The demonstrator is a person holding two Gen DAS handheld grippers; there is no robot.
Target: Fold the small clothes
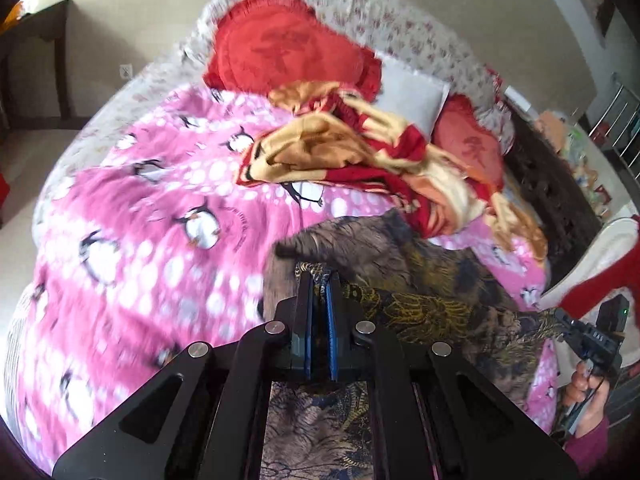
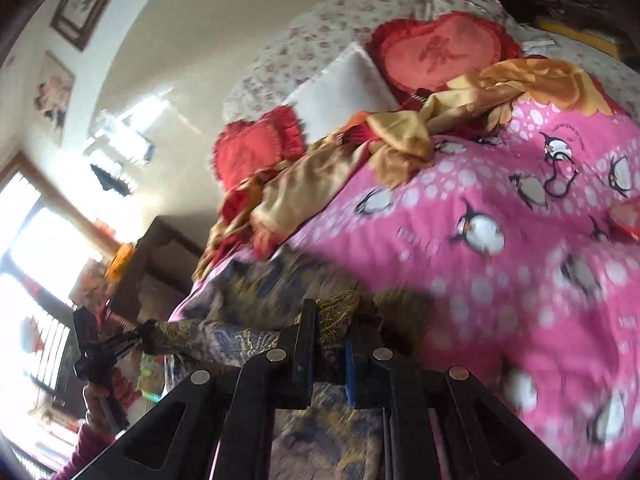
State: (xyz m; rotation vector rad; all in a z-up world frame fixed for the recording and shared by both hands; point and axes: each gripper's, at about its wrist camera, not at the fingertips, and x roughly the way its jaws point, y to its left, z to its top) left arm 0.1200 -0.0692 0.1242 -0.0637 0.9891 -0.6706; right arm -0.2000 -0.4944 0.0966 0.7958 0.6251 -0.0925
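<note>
Both claws are clamped on one dark patterned garment that stretches between them above a bed. In the left wrist view the left claw has its blue-padded fingers pressed together on a bunched edge of the cloth, and the garment runs from there toward 4 o'clock, where the right claw grips its far end in a hand with a purple sleeve. In the right wrist view the right claw pinches a fold of the same garment between nearly closed fingers, and the cloth trails toward 9 o'clock to the left claw. The garment hangs partly over a pink penguin-print blanket covering the bed. Beyond it, toward 12 o'clock in the left view, lies a crumpled red and yellow blanket, then a red heart-shaped cushion, a white pillow and a second red cushion. Both views are blurred.
</note>
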